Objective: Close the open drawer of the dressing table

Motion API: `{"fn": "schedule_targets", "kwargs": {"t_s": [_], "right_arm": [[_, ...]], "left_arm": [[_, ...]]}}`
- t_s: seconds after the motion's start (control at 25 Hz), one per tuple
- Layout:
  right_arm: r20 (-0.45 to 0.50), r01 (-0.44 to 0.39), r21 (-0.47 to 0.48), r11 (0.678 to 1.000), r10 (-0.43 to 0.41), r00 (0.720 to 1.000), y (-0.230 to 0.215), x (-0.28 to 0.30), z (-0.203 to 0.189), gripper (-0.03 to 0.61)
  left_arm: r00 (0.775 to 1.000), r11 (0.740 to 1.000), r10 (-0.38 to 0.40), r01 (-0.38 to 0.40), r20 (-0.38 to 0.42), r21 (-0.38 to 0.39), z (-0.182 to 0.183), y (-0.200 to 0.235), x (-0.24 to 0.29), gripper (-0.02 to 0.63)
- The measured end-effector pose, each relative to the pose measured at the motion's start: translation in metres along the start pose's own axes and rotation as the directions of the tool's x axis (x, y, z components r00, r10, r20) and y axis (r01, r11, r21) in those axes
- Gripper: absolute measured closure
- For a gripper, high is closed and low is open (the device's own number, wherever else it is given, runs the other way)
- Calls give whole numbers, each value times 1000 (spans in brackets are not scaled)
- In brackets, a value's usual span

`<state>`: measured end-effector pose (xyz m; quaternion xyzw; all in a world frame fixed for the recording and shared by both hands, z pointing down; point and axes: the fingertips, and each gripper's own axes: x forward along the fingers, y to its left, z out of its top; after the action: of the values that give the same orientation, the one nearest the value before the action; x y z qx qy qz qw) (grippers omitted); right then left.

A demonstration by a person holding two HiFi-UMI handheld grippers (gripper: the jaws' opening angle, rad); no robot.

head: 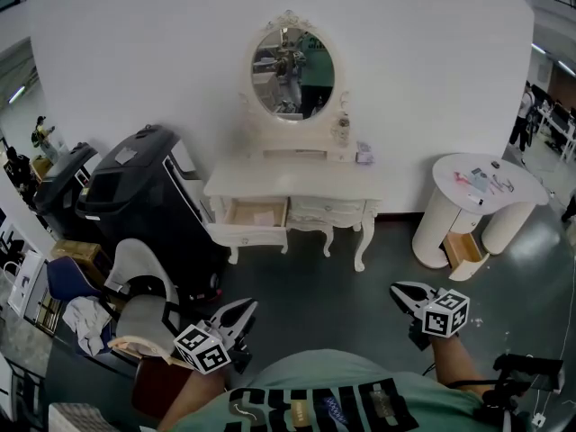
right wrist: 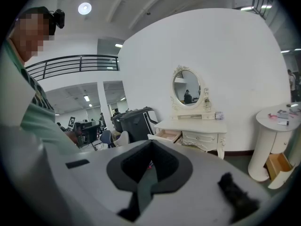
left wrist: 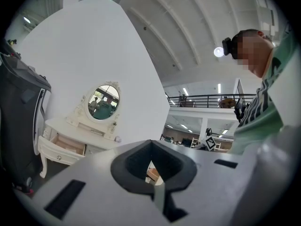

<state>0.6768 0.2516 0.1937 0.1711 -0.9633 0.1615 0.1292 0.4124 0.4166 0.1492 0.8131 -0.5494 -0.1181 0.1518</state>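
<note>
On dark floor (head: 324, 286) by white wall (head: 135, 52), dressing table (head: 297, 180), drawer (head: 247, 235) out; left gripper (head: 245, 310), right gripper (head: 400, 290) closed

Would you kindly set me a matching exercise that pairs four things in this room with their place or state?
Things:
1 drawer
2 oval mirror
3 black bin
4 round white stand

Matches:
A right of the dressing table
B pulled open
C left of the dressing table
D on the dressing table, against the wall

Pairs: 1-B, 2-D, 3-C, 4-A.
</note>
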Motion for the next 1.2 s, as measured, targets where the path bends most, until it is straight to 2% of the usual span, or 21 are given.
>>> {"fn": "schedule_targets", "kwargs": {"t_s": [0.32,0.56,0.72,0.88,1.0,1.2], "right_arm": [[-11,-50,59,997,51,999,-29,-12,-18,568],[-49,-96,111,989,102,994,-23,15,-33,566],[-77,-104,112,988,113,991,-9,52,-33,567],[-75,-84,108,991,92,993,15,108,-21,568],[-72,-94,111,989,102,992,48,159,-5,568],[-87,-106,59,993,111,990,101,244,26,566]], "left_arm": [[1000,1000,3,-3,-31,1,-15,-23,35,604],[999,1000,21,-22,-46,-21,-16,-8,31,604],[999,999,16,-18,-39,-28,-8,24,17,604],[1000,999,-12,11,-29,-32,7,75,-8,604],[999,999,-25,24,-24,-26,31,120,-34,604],[1000,1000,-21,21,-12,-10,78,197,-84,604]]}}
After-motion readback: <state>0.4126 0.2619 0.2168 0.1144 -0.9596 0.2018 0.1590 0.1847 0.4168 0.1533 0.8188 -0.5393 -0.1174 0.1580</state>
